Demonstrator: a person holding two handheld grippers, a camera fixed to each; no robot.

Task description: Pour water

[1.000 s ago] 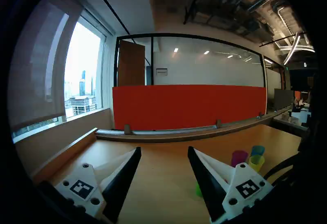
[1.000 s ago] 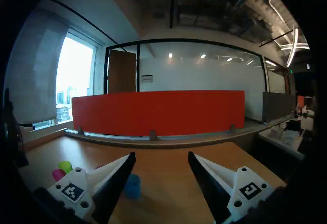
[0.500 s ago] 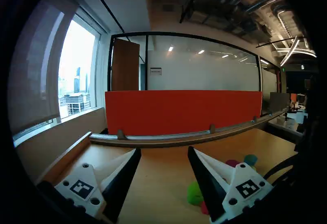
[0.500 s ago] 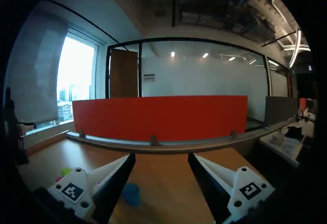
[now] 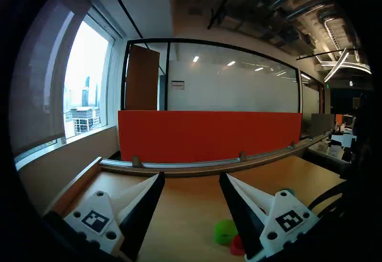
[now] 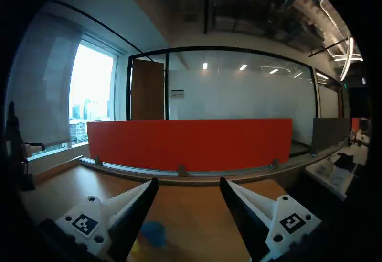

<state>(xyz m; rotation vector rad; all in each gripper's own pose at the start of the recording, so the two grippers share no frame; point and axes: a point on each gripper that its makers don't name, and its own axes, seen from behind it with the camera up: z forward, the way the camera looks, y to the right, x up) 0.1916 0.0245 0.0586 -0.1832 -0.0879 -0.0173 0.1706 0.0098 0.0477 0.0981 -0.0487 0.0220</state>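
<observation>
Green cup (image 5: 224,232) low on the wooden desk (image 5: 191,214), just beside the left gripper (image 5: 191,175) (fingers wide, holding nothing). Blurred blue cup (image 6: 153,233), probably, between the right gripper's (image 6: 188,180) wide, empty fingers.

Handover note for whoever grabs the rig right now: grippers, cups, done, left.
Left gripper: open, empty, over the wooden desk.
Right gripper: open, empty.
Green cup and red cup stand on the desk by the left gripper's right finger. Blue cup, blurred, is near the right gripper's left finger.
Done: nothing gripped, no pour seen.
Left: grasp a cup, pour into another. Can't tell which holds water.
</observation>
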